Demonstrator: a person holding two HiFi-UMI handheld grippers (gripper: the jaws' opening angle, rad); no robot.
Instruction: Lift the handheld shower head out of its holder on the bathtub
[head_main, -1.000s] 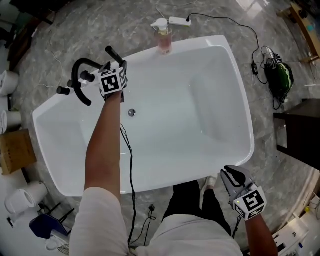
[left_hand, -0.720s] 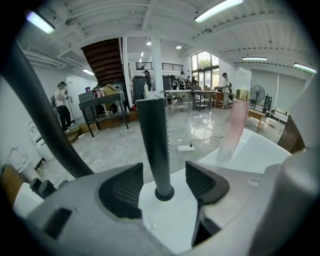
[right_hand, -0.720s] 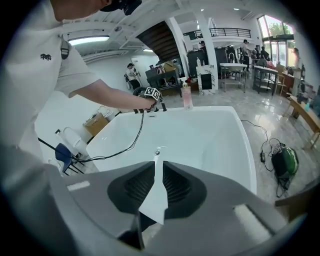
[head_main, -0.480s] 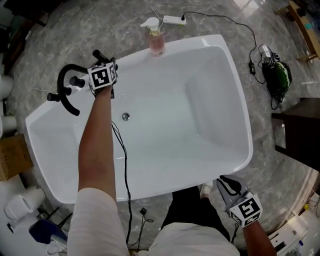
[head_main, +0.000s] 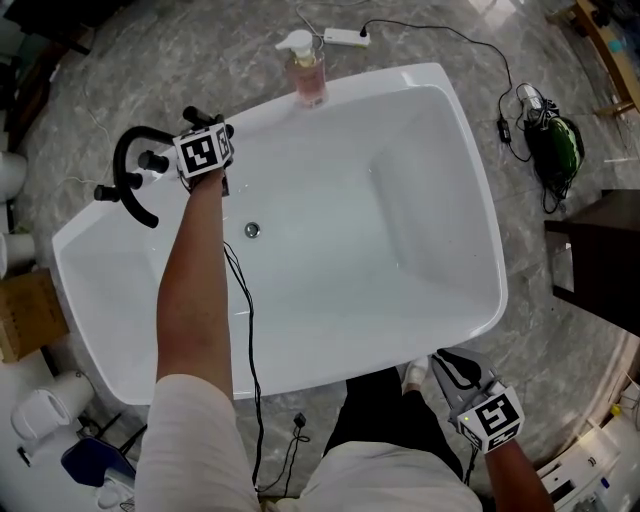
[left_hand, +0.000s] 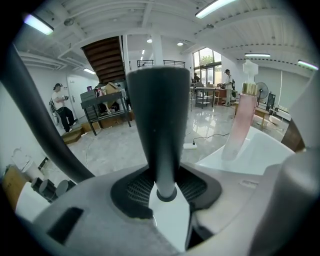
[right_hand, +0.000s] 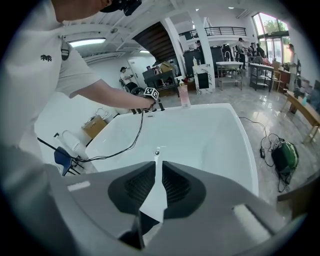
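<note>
Grasp step: L claw (left_hand: 165, 194) clamps the slim black handheld shower head (left_hand: 157, 125), not lifted yet, at the white bathtub (head_main: 400, 78) rim, far-left corner.
Jaws have just been closing and the pads now pinch the handle. Next, IMO: lift straight along the handle axis, no twist. L claw view shows the pinch. Head view hides it behind the marker cube but shows the black arched tap (head_main: 125, 160) just beside. R claw (right_hand: 156, 175) idle, jaws nearly together, empty. Holder not visible.

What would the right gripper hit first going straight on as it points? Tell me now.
Probably the bathtub: the right gripper aims into it, at the white floor near the drain. Nothing else shows in that line, though depth is unclear.
</note>
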